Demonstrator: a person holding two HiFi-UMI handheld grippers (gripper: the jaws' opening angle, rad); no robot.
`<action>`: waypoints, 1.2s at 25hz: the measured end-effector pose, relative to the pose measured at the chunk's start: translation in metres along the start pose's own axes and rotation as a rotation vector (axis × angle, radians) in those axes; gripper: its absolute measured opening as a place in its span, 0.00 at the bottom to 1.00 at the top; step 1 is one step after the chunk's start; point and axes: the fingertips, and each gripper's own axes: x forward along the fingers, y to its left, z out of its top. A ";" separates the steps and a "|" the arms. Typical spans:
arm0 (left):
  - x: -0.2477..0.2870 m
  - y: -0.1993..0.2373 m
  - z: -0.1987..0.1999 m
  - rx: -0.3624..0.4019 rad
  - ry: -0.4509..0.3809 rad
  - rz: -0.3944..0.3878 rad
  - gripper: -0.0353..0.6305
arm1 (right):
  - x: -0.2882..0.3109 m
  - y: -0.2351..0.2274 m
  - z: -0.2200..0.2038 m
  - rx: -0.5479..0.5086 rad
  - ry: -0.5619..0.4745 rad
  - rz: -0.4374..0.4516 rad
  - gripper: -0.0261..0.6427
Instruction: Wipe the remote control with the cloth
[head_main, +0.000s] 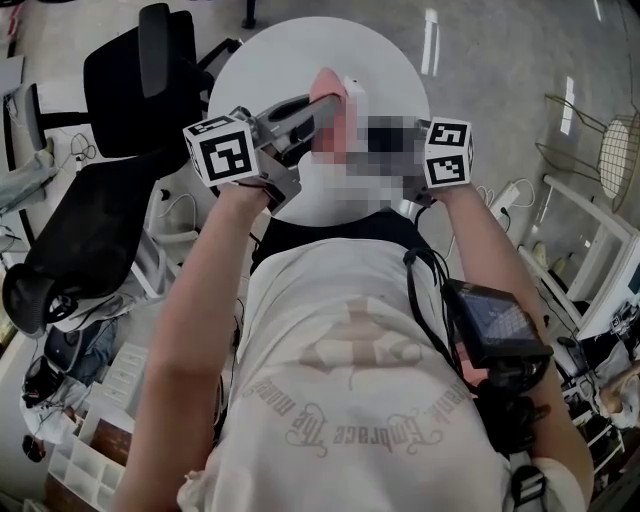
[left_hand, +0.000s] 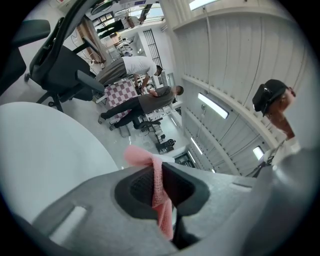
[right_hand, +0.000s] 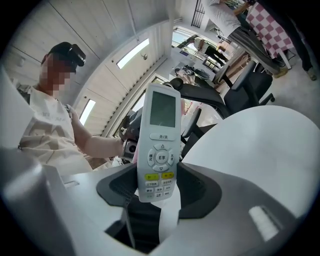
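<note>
Pink cloth (left_hand: 136, 156) and remote control (right_hand: 161, 135) up over the tabletop (head_main: 290, 50)
Left gripper (left_hand: 161, 186) fingers (left_hand: 137, 189) pinch the cloth, right gripper (right_hand: 159, 192) clamps the remote control's button end; hold that steady, drag cloth along its face.

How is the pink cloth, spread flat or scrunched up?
Scrunched up. The pink cloth is pinched into a narrow strip between the jaws of the left hand-held gripper, one bunched end poking out past them.
</note>
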 end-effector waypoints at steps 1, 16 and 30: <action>0.001 -0.001 0.002 0.003 -0.001 -0.002 0.09 | 0.000 0.000 0.000 -0.002 0.001 -0.002 0.40; -0.003 0.002 0.013 0.007 -0.043 0.011 0.09 | -0.004 -0.029 -0.025 -0.030 0.106 -0.145 0.39; -0.044 0.031 -0.039 -0.091 -0.064 0.158 0.09 | -0.040 -0.115 -0.060 -0.049 0.391 -0.554 0.39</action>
